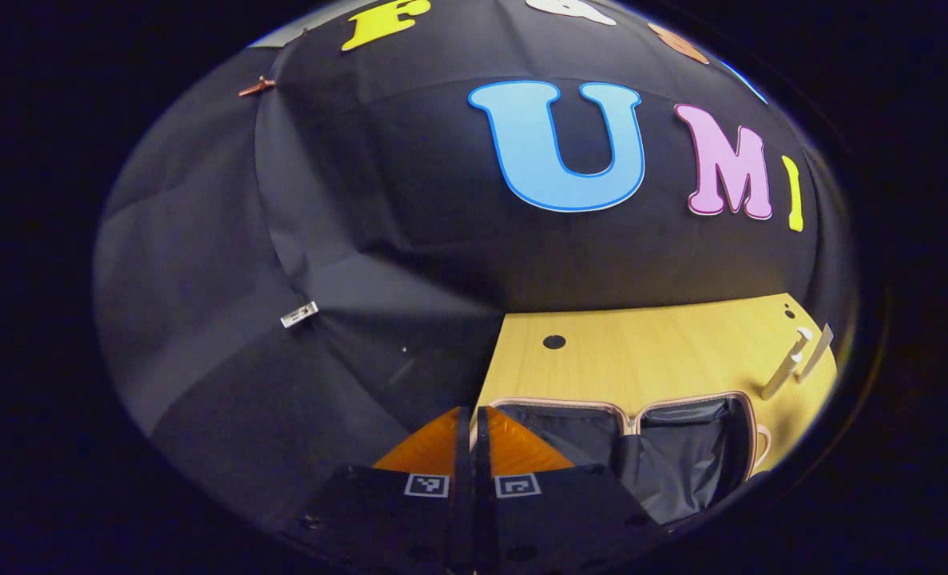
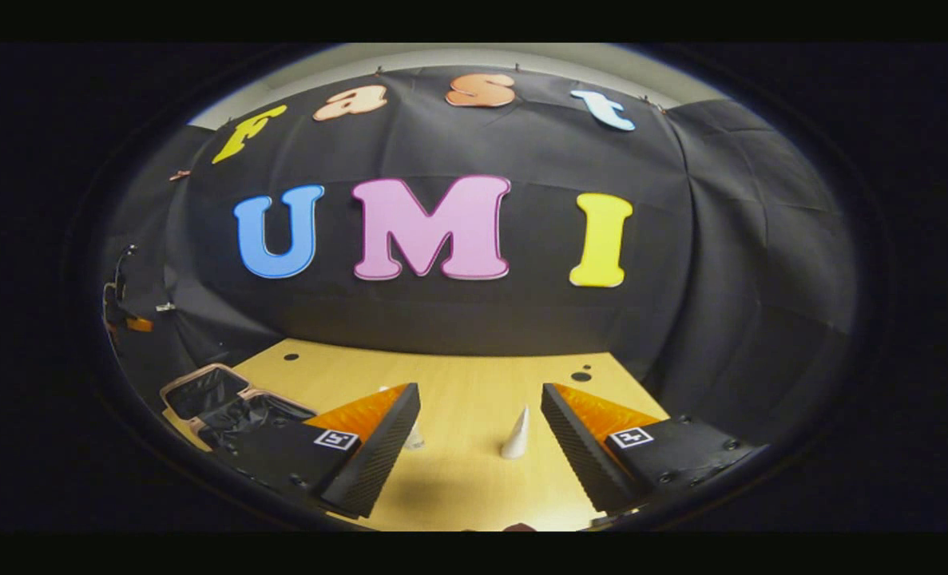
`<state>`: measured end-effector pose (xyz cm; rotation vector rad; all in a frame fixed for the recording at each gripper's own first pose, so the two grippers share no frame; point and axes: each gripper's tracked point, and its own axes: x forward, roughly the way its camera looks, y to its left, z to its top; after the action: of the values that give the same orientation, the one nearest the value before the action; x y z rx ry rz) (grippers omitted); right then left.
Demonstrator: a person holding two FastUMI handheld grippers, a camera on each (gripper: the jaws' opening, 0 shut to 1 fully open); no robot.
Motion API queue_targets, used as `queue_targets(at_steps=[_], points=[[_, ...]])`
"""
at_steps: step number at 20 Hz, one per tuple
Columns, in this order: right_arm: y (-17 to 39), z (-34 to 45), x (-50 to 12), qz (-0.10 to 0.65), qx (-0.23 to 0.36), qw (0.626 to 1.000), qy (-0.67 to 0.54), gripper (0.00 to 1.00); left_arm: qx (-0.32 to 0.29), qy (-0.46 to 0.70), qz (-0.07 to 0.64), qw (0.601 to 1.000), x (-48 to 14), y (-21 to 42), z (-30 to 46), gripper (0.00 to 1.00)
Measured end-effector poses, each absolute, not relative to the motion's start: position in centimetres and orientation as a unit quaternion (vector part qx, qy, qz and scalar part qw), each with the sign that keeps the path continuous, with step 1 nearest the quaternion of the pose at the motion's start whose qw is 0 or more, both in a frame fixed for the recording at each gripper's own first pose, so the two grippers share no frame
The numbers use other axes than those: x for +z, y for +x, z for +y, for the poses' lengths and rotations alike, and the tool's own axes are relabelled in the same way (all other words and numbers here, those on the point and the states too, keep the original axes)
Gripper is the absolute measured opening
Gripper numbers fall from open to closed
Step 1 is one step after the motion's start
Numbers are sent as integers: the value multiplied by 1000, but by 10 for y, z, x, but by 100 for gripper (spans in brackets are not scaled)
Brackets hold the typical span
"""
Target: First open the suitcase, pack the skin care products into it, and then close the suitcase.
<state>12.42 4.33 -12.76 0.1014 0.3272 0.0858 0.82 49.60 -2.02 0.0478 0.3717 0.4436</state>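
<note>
Lying open on the wooden table, one suitcase shows dark lining; two white tubes stand nearby. Left gripper pressed together, empty; right gripper spread wide, empty.

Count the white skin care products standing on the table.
2: the tube stands between the right gripper's open fingers; the second tube sits partly hidden behind its left finger. More may be hidden.

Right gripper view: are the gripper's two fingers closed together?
No, the right gripper is open, its fingers wide apart with the light wooden table and a small white cone-shaped product between them.
</note>
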Motion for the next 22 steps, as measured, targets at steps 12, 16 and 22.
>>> queue_targets(at_steps=[12, 16, 22], points=[[134, 57, -149, 189, 26, 980, 57, 97, 31, -34, 172, 984, -70, 46, 275, 90], [130, 53, -182, 210, 16, 976, 47, 98, -90, -54, 178, 978, -86, 89, 141, 97], [154, 32, -269, 273, 7, 961, 44, 96, -173, -32, 214, 961, -142, 153, 22, 97]])
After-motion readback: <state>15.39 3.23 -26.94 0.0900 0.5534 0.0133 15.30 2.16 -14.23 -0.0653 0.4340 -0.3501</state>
